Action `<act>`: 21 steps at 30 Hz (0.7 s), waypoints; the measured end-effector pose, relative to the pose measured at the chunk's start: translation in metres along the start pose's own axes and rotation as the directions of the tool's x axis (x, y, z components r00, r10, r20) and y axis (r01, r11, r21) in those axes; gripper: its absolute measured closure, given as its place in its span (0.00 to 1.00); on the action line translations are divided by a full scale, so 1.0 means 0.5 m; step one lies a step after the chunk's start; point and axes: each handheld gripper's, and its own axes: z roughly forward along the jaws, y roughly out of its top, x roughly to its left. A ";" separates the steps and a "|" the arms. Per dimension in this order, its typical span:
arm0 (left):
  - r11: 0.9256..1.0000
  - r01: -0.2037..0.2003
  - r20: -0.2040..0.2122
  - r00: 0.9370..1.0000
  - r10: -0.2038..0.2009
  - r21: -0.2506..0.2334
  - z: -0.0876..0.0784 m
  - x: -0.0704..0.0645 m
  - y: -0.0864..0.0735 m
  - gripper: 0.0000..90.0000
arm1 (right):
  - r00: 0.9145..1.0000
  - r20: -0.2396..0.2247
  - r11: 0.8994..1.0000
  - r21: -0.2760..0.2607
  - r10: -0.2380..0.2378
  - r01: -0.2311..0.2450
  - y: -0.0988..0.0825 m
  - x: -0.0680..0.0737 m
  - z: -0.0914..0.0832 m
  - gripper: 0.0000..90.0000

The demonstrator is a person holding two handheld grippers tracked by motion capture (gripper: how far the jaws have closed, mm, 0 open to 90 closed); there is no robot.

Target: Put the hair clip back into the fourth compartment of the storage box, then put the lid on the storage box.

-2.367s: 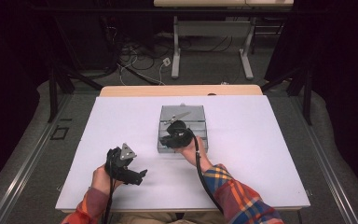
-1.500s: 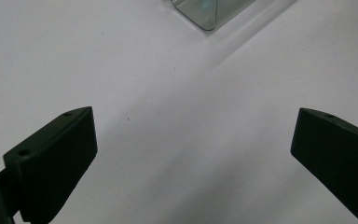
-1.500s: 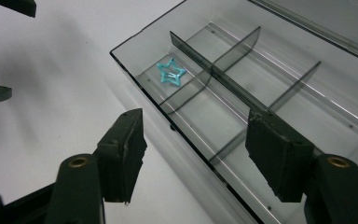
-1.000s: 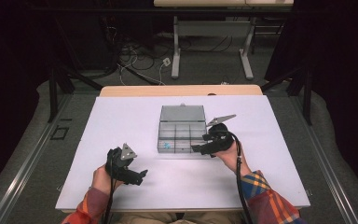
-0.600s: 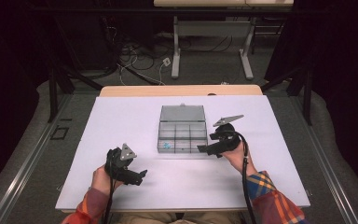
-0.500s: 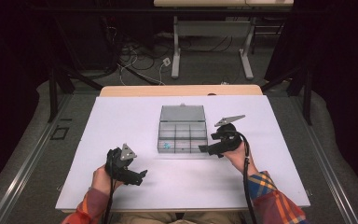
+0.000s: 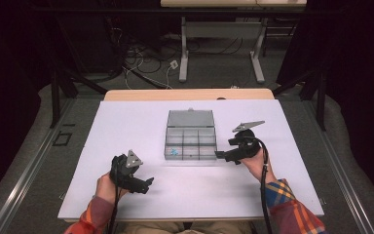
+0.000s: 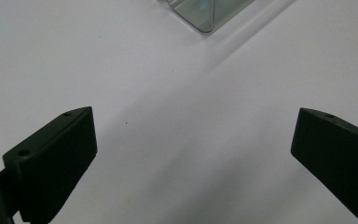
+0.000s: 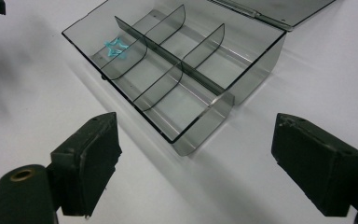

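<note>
A clear grey compartment box (image 7: 191, 158) lies in the middle of the white table with its lid (image 7: 191, 118) laid open at the back. A small blue piece (image 7: 174, 151) lies in its front left compartment, also seen as a light blue star shape (image 9: 116, 46). My right gripper (image 7: 222, 156) rests just right of the box's front right corner (image 9: 200, 135), pointing at it. Its jaws have just been opening and nothing is between them. My left gripper (image 7: 146, 185) sits near the front left of the table, open over bare table (image 8: 193, 158).
The box's other compartments (image 9: 168, 100) look empty. The white table top (image 7: 126, 122) ends in a wooden strip (image 7: 190, 94) at the back. Table legs and cables (image 7: 146, 63) lie on the floor beyond.
The right gripper has come off the box and moved to its right side, then drifted slightly toward the front. The left gripper has stayed put.
</note>
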 end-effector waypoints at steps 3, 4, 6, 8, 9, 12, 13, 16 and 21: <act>1.000 0.005 0.000 1.000 -0.005 0.000 0.000 -0.002 0.000 0.00 | 1.000 0.006 1.000 0.007 0.013 -0.013 -0.004 -0.005 -0.002 0.16; 1.000 0.002 -0.003 1.000 -0.002 0.003 0.000 -0.002 0.001 0.00 | 1.000 0.011 1.000 0.009 0.009 -0.009 -0.006 -0.007 -0.002 0.16; 1.000 0.001 -0.005 1.000 -0.001 0.001 0.000 -0.002 0.001 0.00 | 1.000 0.011 1.000 0.011 0.009 -0.009 -0.008 -0.011 -0.001 0.15; 1.000 -0.004 -0.007 1.000 0.004 0.002 0.000 -0.002 0.001 0.00 | 1.000 0.019 1.000 0.015 0.014 -0.014 -0.010 -0.014 -0.001 0.14; 1.000 -0.004 -0.006 1.000 0.004 0.005 0.000 -0.003 0.001 0.00 | 1.000 0.023 1.000 0.019 0.017 -0.017 -0.010 -0.015 -0.001 0.14; 1.000 -0.010 -0.007 1.000 0.010 0.005 0.002 -0.004 0.001 0.00 | 0.999 0.028 1.000 0.020 0.020 -0.020 -0.011 -0.017 -0.003 0.13; 1.000 -0.011 -0.007 1.000 0.011 0.004 0.002 -0.004 0.001 0.00 | 0.999 0.029 1.000 0.019 0.020 -0.020 -0.011 -0.019 -0.003 0.13; 1.000 -0.015 -0.008 1.000 0.015 0.004 0.002 -0.004 0.001 0.00 | 0.999 0.030 1.000 0.019 0.019 -0.019 -0.012 -0.023 -0.001 0.12; 1.000 -0.021 -0.009 1.000 0.021 -0.002 0.003 -0.003 0.006 0.00 | 0.999 0.033 0.999 0.025 0.032 -0.033 -0.012 -0.027 0.000 0.12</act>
